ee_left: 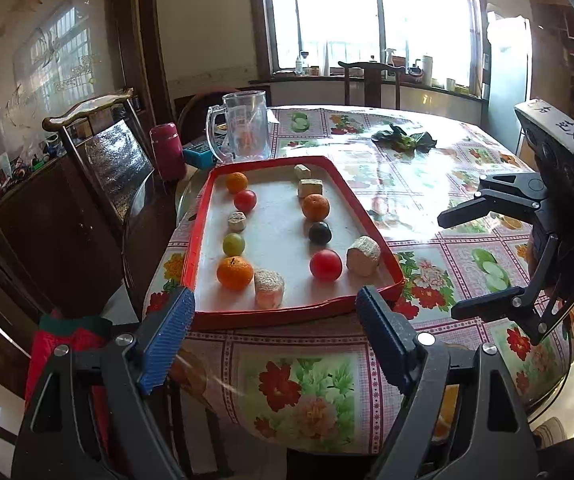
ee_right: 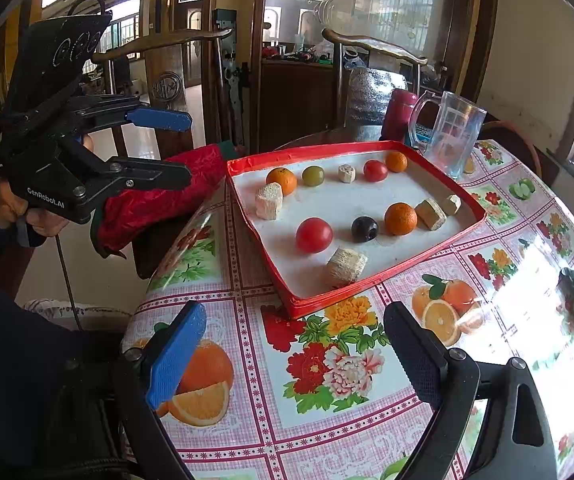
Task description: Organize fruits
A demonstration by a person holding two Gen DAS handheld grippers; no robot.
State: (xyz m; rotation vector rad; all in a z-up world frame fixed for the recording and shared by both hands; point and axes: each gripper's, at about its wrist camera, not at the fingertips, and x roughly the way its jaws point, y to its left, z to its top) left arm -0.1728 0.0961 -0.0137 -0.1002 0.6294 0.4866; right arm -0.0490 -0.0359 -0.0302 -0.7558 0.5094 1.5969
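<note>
A red-rimmed tray [ee_left: 195, 240] [ee_right: 327, 300] lies on the flowered tablecloth with fruit and beige chunks in two rows. The left row has an orange [ee_left: 235, 273], a green fruit [ee_left: 234, 244] and a red tomato [ee_left: 245, 201]. The right row has a tomato [ee_left: 325, 265] [ee_right: 314, 235], a dark plum [ee_left: 320, 233] [ee_right: 364, 229] and an orange [ee_left: 315, 207] [ee_right: 400, 218]. My left gripper [ee_left: 275, 336] [ee_right: 187, 148] hangs open just short of the tray's near edge. My right gripper [ee_right: 295, 356] [ee_left: 453, 268] is open over the tablecloth, to the tray's right, holding nothing.
Behind the tray stand a clear glass mug [ee_left: 247, 126] [ee_right: 451, 132] and a magenta flask [ee_left: 167, 152]. Dark leaves [ee_left: 403, 138] lie farther out on the table. Wooden chairs [ee_left: 99, 148] stand at the table's left edge, one draped with red cloth [ee_right: 159, 196].
</note>
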